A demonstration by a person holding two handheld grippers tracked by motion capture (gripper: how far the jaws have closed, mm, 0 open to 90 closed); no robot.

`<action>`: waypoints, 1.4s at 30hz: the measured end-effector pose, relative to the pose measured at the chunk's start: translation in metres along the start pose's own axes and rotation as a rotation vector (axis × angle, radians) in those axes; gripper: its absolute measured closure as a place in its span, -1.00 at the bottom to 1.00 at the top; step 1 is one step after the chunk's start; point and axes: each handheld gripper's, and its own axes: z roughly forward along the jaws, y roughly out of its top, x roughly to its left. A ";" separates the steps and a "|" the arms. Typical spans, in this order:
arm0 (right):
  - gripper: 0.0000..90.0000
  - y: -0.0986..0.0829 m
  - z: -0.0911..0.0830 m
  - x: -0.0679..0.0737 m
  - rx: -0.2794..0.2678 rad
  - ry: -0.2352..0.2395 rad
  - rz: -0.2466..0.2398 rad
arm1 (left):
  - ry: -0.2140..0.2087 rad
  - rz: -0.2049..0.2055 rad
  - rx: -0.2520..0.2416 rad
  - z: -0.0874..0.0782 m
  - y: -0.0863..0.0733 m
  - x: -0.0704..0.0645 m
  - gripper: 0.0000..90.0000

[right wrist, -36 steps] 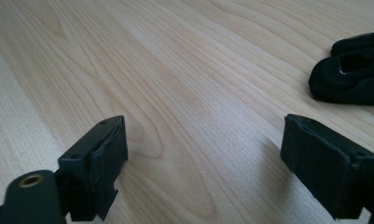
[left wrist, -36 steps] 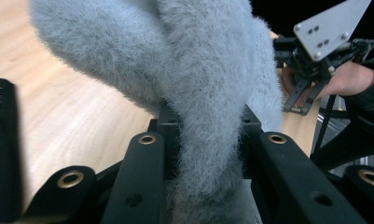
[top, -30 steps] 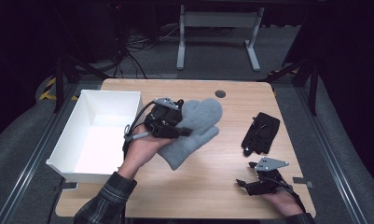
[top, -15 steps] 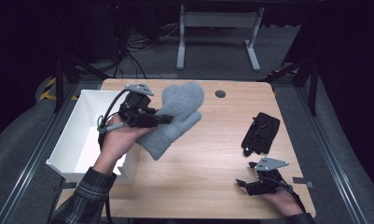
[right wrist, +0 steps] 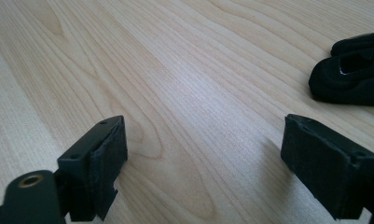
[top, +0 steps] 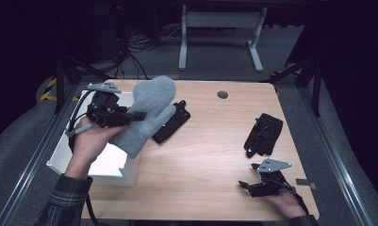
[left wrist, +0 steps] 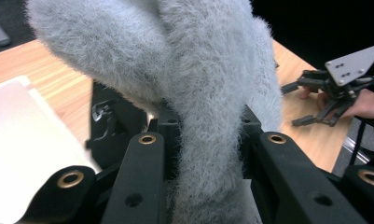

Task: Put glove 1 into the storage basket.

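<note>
A fluffy grey mitten (top: 146, 113) hangs in the air at the white box's right edge, with my left gripper (top: 135, 116) shut on it. In the left gripper view the mitten (left wrist: 198, 93) is squeezed between the two black jaws. A black glove (top: 171, 122) lies on the table just right of the mitten, partly behind it. A second black glove (top: 264, 133) lies at the right. My right gripper (top: 245, 186) rests open near the table's front right edge, with bare wood between its fingers (right wrist: 93, 161); that glove's edge (right wrist: 350, 74) lies ahead to the right.
A white open box (top: 71, 146) stands at the table's left edge. A round grommet hole (top: 222, 94) sits near the table's back edge. Table legs and cables lie on the floor behind the table.
My left gripper carried the grey mitten leftward, from the table's middle to over the box's right edge, uncovering the black glove that lay beneath. The right gripper stayed put.
</note>
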 end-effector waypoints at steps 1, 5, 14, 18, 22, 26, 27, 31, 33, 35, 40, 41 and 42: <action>-0.67 0.000 0.000 0.000 0.000 0.000 0.000 | 0.004 -0.011 -0.003 -0.003 -0.003 0.003 0.61; -0.67 0.000 0.000 0.000 0.000 0.000 0.000 | 0.032 -0.062 -0.019 -0.015 -0.017 0.018 0.61; -0.67 0.000 0.000 0.000 0.000 0.000 0.000 | 0.111 -0.143 -0.006 -0.029 -0.043 0.047 0.62; -0.67 0.000 0.000 0.000 0.000 -0.001 0.001 | 0.137 -0.199 0.005 -0.028 -0.062 0.064 0.62; -0.67 0.000 0.000 0.000 0.000 -0.001 0.001 | 0.142 -0.249 0.029 -0.020 -0.079 0.079 0.62; -0.67 0.000 0.000 0.000 0.000 -0.003 0.002 | 0.137 -0.279 0.052 -0.010 -0.089 0.085 0.62; -0.67 0.000 0.000 0.000 -0.002 -0.002 0.001 | 0.138 -0.293 0.062 -0.006 -0.093 0.088 0.62; -0.67 0.000 0.000 0.000 -0.001 -0.002 0.002 | 0.138 -0.333 0.118 0.013 -0.106 0.101 0.61; -0.67 0.000 0.000 0.000 -0.001 -0.002 0.002 | 0.135 -0.354 0.151 0.022 -0.112 0.108 0.61; -0.67 0.000 0.000 0.000 -0.002 -0.002 0.002 | 0.134 -0.368 0.168 0.028 -0.115 0.112 0.61; -0.67 0.000 0.000 0.000 -0.001 -0.002 0.002 | 0.128 -0.409 0.250 0.049 -0.128 0.126 0.55; -0.67 0.000 0.000 0.000 -0.001 -0.002 0.002 | 0.158 -0.405 0.272 0.053 -0.130 0.128 0.52; -0.67 0.000 0.000 0.000 -0.001 -0.002 0.003 | 0.188 -0.403 0.287 0.054 -0.131 0.129 0.45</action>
